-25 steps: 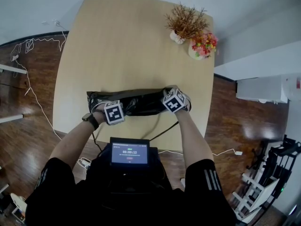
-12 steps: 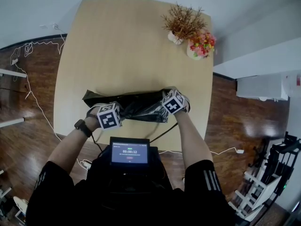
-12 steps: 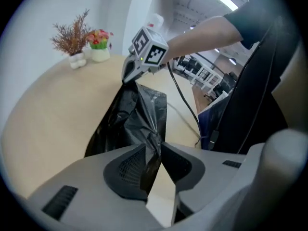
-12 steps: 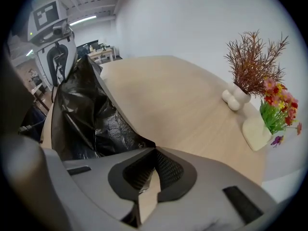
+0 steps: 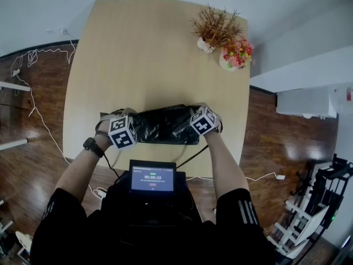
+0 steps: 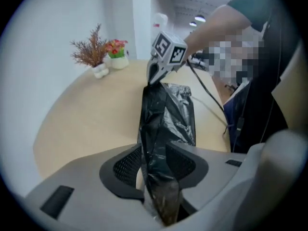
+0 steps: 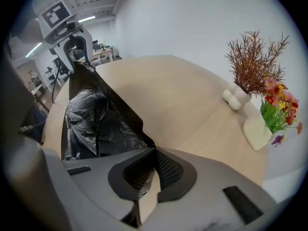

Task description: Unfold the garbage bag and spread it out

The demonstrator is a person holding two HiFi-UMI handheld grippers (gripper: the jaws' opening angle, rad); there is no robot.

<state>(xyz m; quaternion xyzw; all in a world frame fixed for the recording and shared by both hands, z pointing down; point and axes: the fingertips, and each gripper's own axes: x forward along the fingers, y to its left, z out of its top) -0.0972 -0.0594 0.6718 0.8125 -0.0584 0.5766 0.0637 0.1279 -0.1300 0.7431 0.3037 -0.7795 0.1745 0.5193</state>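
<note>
The black garbage bag (image 5: 165, 125) lies bunched near the front edge of the wooden table (image 5: 149, 54), stretched between my two grippers. My left gripper (image 5: 126, 119) is at its left end. In the left gripper view the jaws (image 6: 154, 154) have just been opening: a folded strip of bag (image 6: 166, 114) still runs between them, and a gap shows beside one pad. My right gripper (image 5: 196, 109) holds the bag's right end. In the right gripper view its jaws (image 7: 150, 170) are shut on the bag's edge (image 7: 96, 119).
A dried plant in a white vase (image 5: 215, 29) and a pot of bright flowers (image 5: 236, 53) stand at the table's far right corner. A small screen (image 5: 153, 177) hangs at the person's chest. Cables (image 5: 33, 93) trail over the wood floor on the left.
The left gripper has shifted left and risen, and its jaws have parted. The bag's left part has drawn in and bunched between the grippers. The right gripper has stayed put.
</note>
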